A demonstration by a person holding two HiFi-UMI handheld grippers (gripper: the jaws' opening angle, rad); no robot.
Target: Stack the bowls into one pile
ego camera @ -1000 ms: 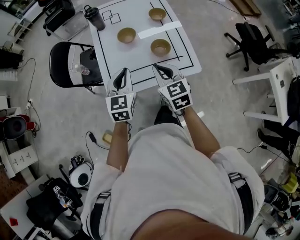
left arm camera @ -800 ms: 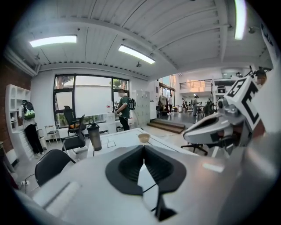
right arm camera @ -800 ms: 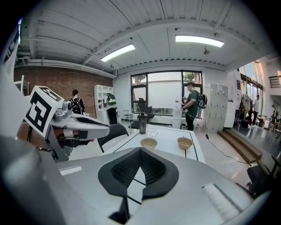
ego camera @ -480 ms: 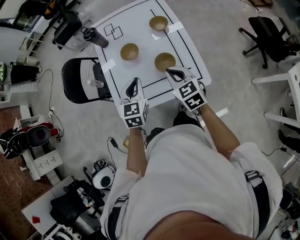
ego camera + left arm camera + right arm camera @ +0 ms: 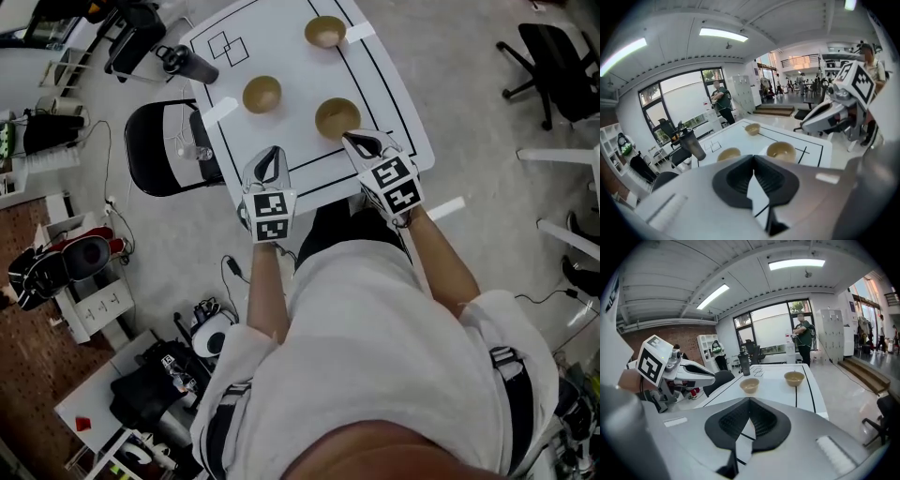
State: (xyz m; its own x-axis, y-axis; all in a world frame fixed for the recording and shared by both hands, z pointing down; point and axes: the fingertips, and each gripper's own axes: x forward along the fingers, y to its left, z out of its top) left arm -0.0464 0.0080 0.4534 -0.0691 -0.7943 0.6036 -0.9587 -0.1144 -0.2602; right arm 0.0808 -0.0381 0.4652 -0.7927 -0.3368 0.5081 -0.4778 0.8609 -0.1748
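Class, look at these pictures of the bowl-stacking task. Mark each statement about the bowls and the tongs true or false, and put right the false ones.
1. Three bowls stand apart on the table. True.
2. Two bowls are already stacked. False: none is stacked yet.
3. The left tongs hold a bowl. False: they are shut and empty.
4. The right tongs are shut with nothing between them. True.
5. One bowl lies upside down. False: all three stand open side up.
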